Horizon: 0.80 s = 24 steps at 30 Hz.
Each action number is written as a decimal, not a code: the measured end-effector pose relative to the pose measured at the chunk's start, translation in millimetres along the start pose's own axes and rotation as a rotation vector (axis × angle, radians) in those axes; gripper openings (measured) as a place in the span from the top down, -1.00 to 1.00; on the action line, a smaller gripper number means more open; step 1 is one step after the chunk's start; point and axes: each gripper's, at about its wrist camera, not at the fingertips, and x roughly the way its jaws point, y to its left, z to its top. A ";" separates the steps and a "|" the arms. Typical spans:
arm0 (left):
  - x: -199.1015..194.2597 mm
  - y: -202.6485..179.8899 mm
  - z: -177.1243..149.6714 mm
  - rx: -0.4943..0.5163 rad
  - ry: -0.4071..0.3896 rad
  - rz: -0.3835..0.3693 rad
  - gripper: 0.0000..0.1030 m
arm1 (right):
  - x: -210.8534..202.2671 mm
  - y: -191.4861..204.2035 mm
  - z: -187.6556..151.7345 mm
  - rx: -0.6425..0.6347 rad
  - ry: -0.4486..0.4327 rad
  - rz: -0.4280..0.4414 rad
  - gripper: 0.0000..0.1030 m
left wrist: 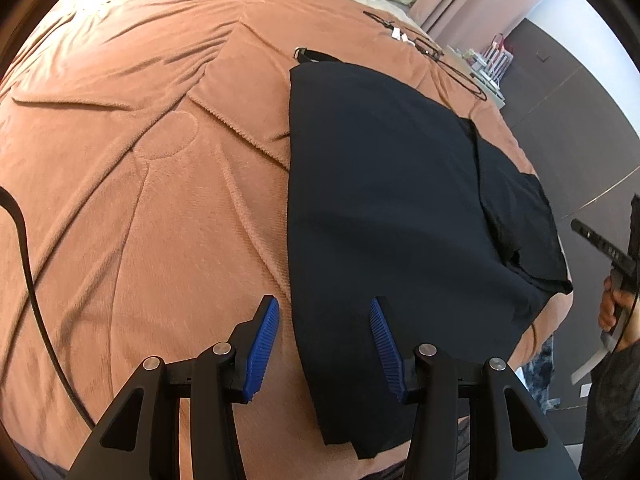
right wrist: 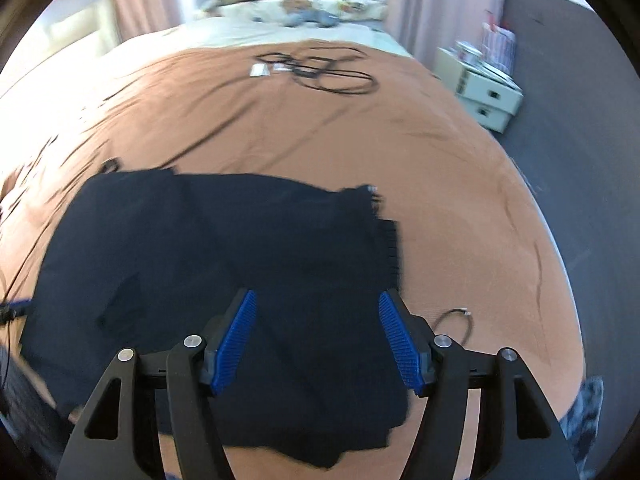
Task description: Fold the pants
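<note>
Currently, as recorded, the pants (left wrist: 400, 184) lay on the brown blanket (left wrist: 140, 160) covering the bed, near its front right corner, already doubled into a broad dark block with a second layer showing along the right edge. The left gripper (left wrist: 324, 312) hung above the near left border of the cloth with its jaws spread wide and nothing between them. The right gripper (right wrist: 318, 304) hung over the near right portion of the pants, likewise spread wide and empty.

The fabric appeared thin, soft and limp; it was judged light, with no stiffness to keep a fold open. A hold on a single layer would probably let the lower layers slide or sag. The recommended grip points were the two near corners, pinching all layers together at the edge. The right wrist view was motion-blurred, so seam detail could not be read. A loose cable (right wrist: 324, 72) lay well apart, farther up the bed.
</note>
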 end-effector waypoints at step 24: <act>-1.6 8.3 -23.4 -0.130 0.055 -0.083 0.02 | 43.3 101.0 -38.4 -0.441 0.137 0.137 -0.03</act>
